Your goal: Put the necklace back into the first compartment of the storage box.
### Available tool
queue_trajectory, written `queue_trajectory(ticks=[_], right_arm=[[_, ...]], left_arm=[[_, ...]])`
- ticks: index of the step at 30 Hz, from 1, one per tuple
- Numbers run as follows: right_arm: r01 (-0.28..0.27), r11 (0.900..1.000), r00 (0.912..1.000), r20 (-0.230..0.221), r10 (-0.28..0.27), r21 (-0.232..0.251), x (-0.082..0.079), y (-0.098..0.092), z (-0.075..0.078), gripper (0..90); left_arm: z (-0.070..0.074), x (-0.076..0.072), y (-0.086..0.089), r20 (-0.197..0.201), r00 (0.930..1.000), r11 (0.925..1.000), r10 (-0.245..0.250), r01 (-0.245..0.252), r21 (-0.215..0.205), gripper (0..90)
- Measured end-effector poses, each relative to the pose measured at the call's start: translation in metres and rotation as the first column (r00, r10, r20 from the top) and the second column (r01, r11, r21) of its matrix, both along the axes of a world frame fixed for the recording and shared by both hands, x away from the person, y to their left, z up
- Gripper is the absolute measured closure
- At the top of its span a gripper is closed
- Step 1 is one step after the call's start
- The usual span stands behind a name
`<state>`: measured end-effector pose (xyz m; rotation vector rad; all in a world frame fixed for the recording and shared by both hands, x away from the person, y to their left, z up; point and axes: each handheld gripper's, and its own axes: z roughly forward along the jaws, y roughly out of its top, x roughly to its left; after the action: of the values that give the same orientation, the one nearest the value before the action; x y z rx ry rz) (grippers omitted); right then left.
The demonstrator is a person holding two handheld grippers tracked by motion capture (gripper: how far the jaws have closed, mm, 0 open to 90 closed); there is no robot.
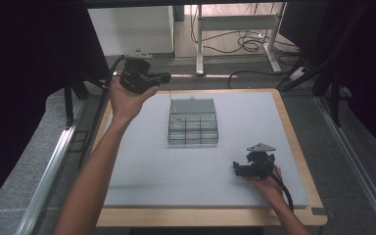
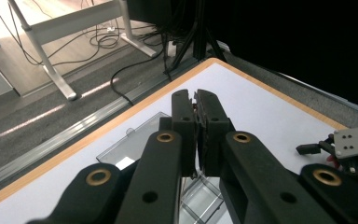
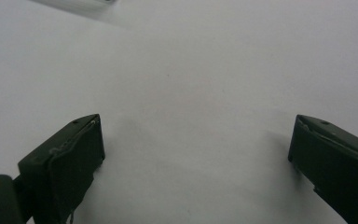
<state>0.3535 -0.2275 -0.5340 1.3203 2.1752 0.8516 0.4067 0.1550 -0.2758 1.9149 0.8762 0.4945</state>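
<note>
High view: at the left, the left gripper is held up above the far left part of the table, its jaws pointing right, past the far left corner of the clear plastic compartment box. The box sits on the grey mat near the middle of the table, well apart from both pairs of jaws. In the left gripper view the left gripper's jaws are pressed together with nothing visible between them, and the box lies below and behind them, largely covered by the black jaw arms; only its clear lid with a small tab and part of a compartment grid show. Whether anything lies in the compartments is too small and too glassy to tell.

To the right, the right gripper rests low on the mat near the front right, jaws pointing left, the box well off to its far left. In the right gripper view the right gripper's jaws stand spread wide over bare mat, both cut off by the lower edge, and a blurred pale strip at the top left cannot be identified.
</note>
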Motion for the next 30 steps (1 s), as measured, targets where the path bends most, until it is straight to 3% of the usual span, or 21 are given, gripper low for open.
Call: queue_trajectory(ticks=[12, 24, 30], right_arm=[[0.001, 1.000, 1.0000, -0.003, -0.001, 0.000, 0.000, 0.000, 0.000, 2.9], [0.001, 1.000, 1.0000, 0.000, -0.001, 0.000, 0.000, 0.000, 0.000, 2.9], [0.003, 1.000, 1.0000, 0.002, -0.003, -0.002, -0.001, 0.000, 0.000, 2.9]], left_arm=[[-0.007, 0.017, -0.003, -0.021, 0.9994, 0.9996, 0.027, -0.027, -0.009, 87.5], [-0.014, 0.036, -0.008, -0.030, 0.9988, 0.9992, 0.038, -0.038, 0.010, 87.5], [-0.027, 0.049, -0.012, -0.052, 0.9978, 0.9991, 0.042, -0.042, 0.008, 87.5]])
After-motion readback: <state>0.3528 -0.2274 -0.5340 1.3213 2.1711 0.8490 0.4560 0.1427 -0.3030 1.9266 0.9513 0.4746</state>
